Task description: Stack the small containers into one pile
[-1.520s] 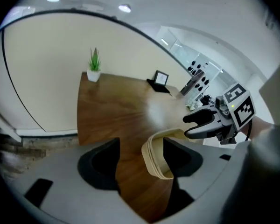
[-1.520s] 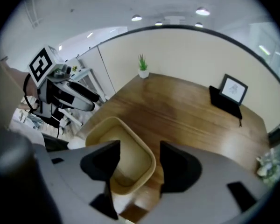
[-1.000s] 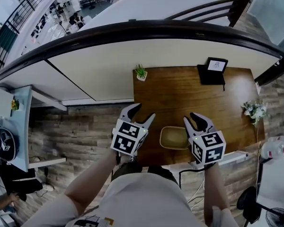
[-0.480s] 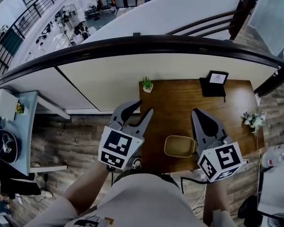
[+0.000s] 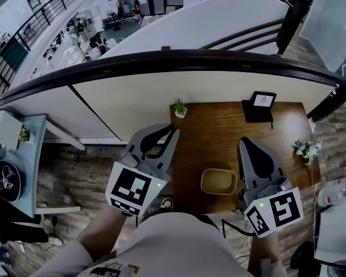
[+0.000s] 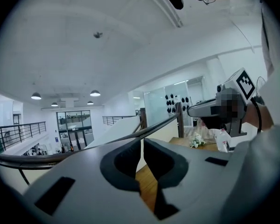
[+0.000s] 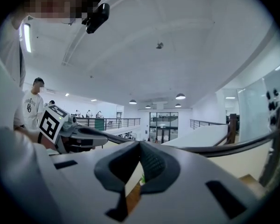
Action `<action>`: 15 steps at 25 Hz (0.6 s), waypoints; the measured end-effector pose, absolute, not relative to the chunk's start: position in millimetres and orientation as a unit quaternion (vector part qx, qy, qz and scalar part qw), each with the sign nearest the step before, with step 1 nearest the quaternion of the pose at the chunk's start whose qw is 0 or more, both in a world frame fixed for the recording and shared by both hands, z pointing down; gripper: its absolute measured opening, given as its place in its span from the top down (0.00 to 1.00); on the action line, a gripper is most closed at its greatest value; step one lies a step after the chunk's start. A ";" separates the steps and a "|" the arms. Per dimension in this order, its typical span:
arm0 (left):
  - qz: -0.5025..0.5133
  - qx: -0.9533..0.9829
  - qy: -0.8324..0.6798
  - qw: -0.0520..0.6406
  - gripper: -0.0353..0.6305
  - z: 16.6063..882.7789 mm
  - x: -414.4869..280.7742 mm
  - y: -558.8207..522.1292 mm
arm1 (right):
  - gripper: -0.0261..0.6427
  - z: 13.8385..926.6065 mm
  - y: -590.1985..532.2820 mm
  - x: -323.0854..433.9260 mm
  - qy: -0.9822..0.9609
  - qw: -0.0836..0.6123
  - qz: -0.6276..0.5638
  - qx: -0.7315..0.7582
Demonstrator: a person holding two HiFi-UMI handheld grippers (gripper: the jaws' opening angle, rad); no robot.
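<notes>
Left gripper (image 5: 172,130) jaws just closed, empty; right gripper (image 5: 248,143) pressed together, empty. Likely retreat step: keep both high, clear of tan container (image 5: 219,181) on wooden table (image 5: 219,126)

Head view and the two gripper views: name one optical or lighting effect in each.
Head view: fisheye warp, the dark handrail arcs across; the brown wooden table is evenly lit. Left gripper view: black vignette ring. Right gripper view: same vignette, round ceiling lamps glowing bright.
</notes>
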State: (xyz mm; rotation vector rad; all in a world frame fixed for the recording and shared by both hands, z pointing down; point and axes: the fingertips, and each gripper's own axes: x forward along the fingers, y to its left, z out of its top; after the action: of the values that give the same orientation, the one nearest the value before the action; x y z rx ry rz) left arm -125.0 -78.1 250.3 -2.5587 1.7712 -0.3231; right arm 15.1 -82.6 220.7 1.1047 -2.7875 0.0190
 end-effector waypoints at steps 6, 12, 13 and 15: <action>-0.104 -0.814 0.571 0.010 0.92 247.3 -132.5 -68.6 | 0.95 223.4 -74.8 17.9 -0.927 0.071 0.015 0.369; -0.109 -0.811 0.575 0.008 0.93 247.9 -141.2 -65.0 | 0.96 221.9 -75.4 15.8 -0.927 0.078 0.011 0.366; -0.110 -0.810 0.575 0.008 0.93 249.3 -141.9 -65.0 | 0.96 221.7 -75.9 15.1 -0.928 0.079 0.010 0.365; -0.110 -0.810 0.575 0.007 0.93 250.2 -142.5 -64.3 | 0.96 221.9 -76.5 13.8 -0.928 0.080 0.009 0.364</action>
State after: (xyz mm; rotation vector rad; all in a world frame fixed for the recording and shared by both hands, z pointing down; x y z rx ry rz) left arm -142.5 -64.3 250.2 -2.5351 1.7993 -0.3453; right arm 13.8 -76.5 221.9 1.0881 -2.7765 0.0258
